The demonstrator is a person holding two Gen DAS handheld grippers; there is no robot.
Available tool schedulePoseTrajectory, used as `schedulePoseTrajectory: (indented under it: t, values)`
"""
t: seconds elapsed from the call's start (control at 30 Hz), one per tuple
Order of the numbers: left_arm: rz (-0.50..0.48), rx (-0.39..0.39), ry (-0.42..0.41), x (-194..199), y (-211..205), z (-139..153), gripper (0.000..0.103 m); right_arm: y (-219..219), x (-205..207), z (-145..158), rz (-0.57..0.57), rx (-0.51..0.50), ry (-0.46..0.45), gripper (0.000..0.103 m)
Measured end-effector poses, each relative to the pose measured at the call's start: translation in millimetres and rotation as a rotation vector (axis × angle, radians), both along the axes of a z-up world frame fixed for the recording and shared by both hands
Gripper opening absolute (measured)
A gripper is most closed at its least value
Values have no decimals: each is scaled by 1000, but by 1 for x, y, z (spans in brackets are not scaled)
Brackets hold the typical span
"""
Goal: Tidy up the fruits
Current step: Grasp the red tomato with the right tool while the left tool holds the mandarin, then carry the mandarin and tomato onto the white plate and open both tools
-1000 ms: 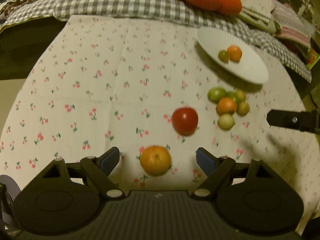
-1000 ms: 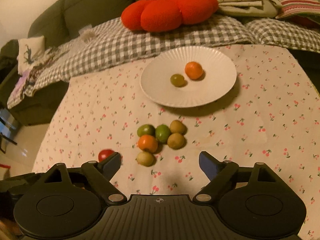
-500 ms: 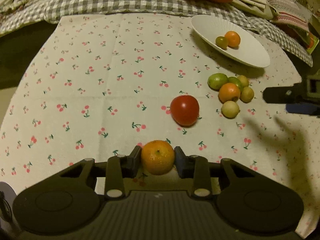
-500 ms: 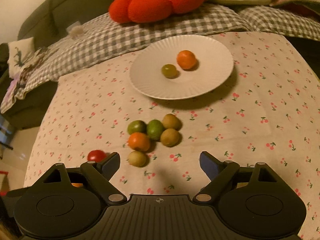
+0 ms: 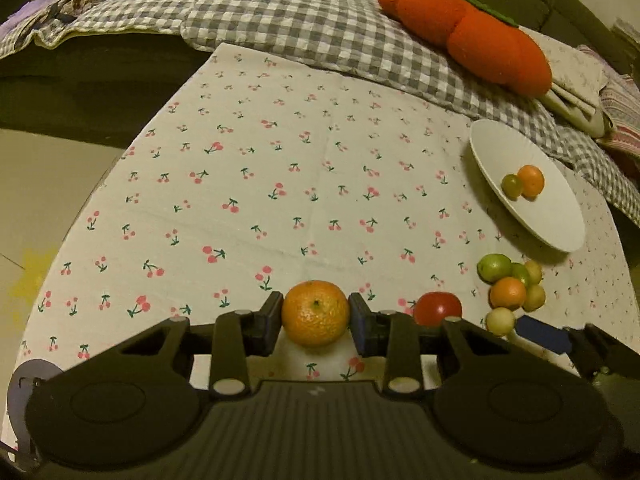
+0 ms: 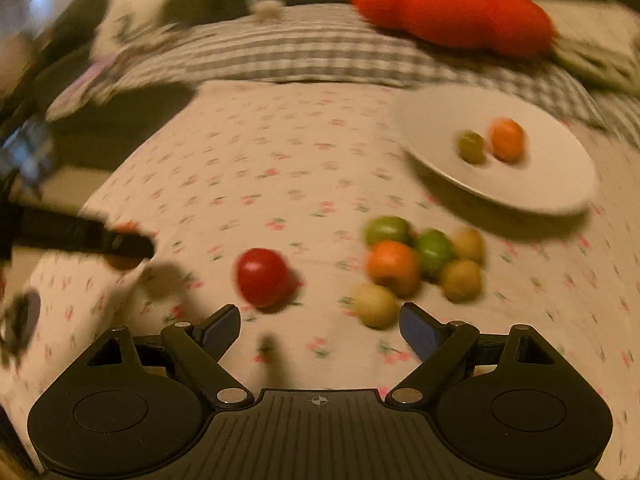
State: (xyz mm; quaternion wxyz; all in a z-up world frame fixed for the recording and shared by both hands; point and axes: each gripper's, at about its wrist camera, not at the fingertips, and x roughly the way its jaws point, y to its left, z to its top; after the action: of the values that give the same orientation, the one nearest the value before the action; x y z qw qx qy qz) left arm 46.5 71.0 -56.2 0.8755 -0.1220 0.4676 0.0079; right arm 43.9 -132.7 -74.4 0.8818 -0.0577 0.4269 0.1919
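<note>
My left gripper [image 5: 315, 318] is shut on a large orange [image 5: 315, 312], held just above the cherry-print cloth. To its right lies a red tomato [image 5: 437, 308], then a cluster of small green, orange and yellow fruits [image 5: 508, 290]. A white plate [image 5: 556, 224] at the right holds a small orange fruit [image 5: 531, 180] and a green one [image 5: 512, 185]. In the blurred right wrist view my right gripper [image 6: 320, 330] stands open and empty, just short of the tomato [image 6: 262, 277] and the fruit cluster [image 6: 420, 266]. The plate [image 6: 520, 188] lies beyond.
A grey checked blanket [image 5: 320, 28] and an orange plush cushion [image 5: 468, 32] lie past the far edge of the cloth. The cloth [image 5: 260, 184] drops off at the left onto a floor [image 5: 36, 200]. The left gripper's finger [image 6: 80, 236] shows at the left of the right wrist view.
My left gripper closed on the large orange and lifted it slightly. My right gripper rolled and came down closer to the tomato and the fruit cluster, still open.
</note>
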Motion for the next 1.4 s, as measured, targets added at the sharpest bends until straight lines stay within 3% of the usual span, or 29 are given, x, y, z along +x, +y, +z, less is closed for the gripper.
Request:
schedulePoseTrajectory:
  t: [0.2,0.37,0.43,0.47,0.5,0.53,0.57,0.6,1.1,1.4]
  values:
    - [1,-6,4,1,2,-2,33,11,5,2,17,13,-68,88]
    - [19,-11,6,4,7,-3,33,20,4,-4,63,-34,-122,85]
    - [18,-10,1,5,7,-2,33,27,5,-8,93,-48,-127,80]
    - [16,-9,-1,5,7,-2,33,30,5,-10,108,-53,-119,72]
    - [13,-7,-3,5,6,-1,33,32,7,-14,119,-59,-103,54]
    - [11,-6,-3,6,5,-1,33,34,9,-18,123,-75,-85,44]
    - [10,-7,-3,6,4,-1,33,35,10,-21,122,-86,-79,35]
    - [9,-6,-5,7,4,-1,33,34,9,-20,115,-80,-91,34]
    - [-32,59,-68,14,-23,11,33,-5,20,17,16,46,-80,34]
    - [-59,92,-117,25,-50,22,33,-36,28,42,-54,63,-98,34]
